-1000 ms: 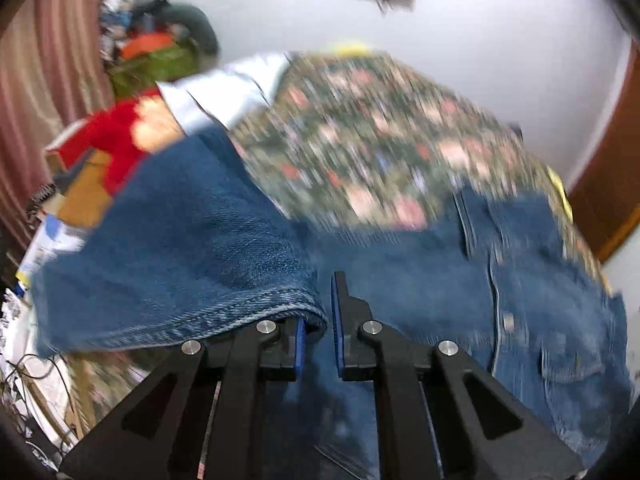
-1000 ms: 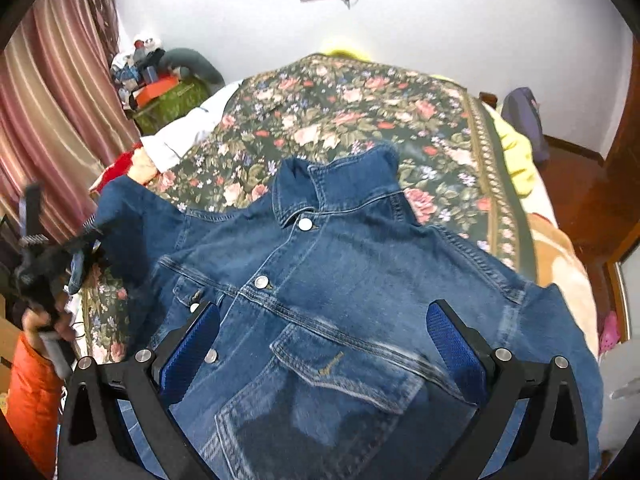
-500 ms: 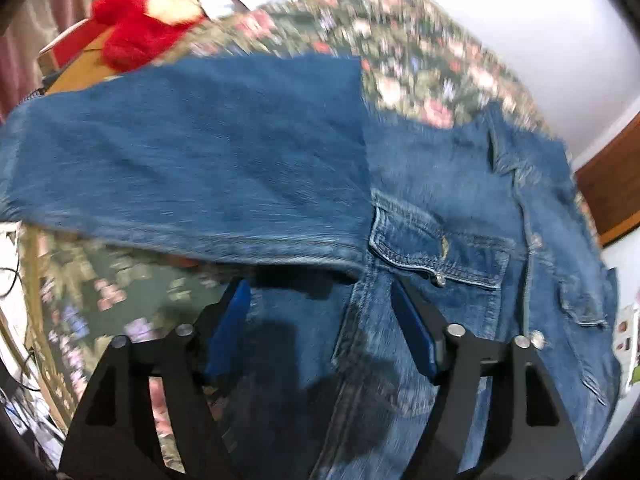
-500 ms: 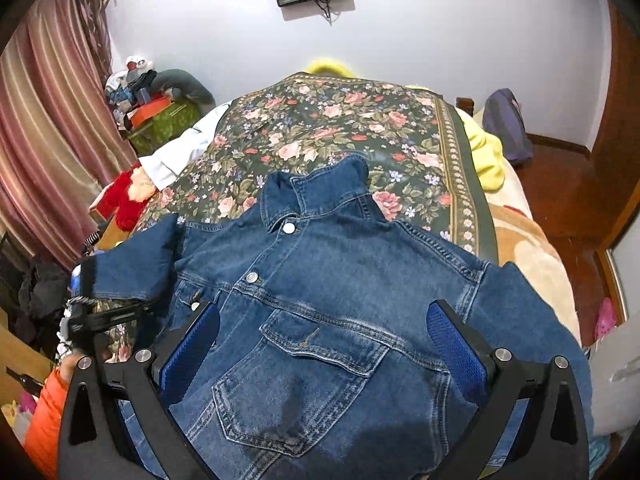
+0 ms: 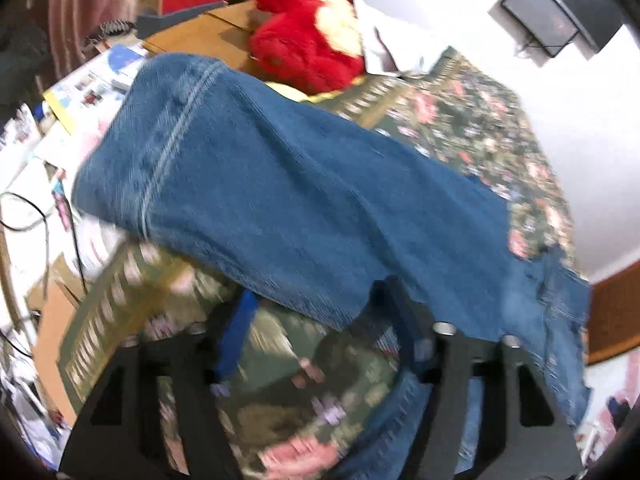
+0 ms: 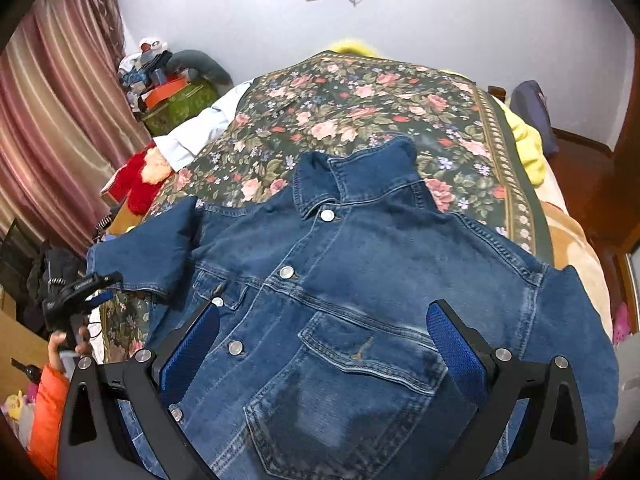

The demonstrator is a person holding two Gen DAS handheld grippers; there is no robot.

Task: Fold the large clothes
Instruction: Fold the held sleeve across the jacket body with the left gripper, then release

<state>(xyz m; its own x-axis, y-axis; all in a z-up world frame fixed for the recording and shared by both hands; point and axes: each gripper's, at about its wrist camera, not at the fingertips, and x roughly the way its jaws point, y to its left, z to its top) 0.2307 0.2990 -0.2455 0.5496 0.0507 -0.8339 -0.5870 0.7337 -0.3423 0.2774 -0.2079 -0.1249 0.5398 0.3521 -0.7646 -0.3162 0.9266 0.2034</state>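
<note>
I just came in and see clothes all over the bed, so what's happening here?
A person is folding a denim jacket spread face up on the floral bedspread, working with a claw in each hand. The left claw has just been closing partway, open beside the sleeve, which lies out flat over the bed's edge, not pinched. The right claw hovers wide open above the jacket's front. No fold is done yet.
</note>
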